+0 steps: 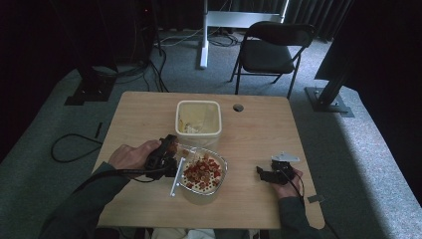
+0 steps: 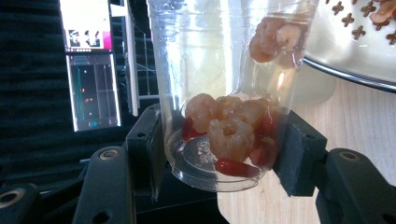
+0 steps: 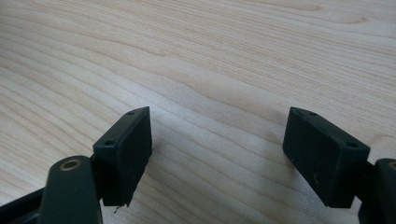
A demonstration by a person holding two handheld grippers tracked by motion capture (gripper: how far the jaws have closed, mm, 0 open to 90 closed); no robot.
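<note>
Bare table lies right of the strainer bowl; the tub blocks behind it.

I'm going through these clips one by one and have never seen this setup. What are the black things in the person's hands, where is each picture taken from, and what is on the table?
A person sits at a wooden table holding a handheld two-jaw gripper in each hand. The high view looks down from above; the other two pictures come from cameras riding on each gripper.

The left gripper is shut on a clear plastic cup, tipped over a perforated strainer that holds red and pale food pieces. Some pieces remain in the cup.

The right gripper rests open above bare wood, holding nothing.

Behind the strainer stands a square cream container.
</note>
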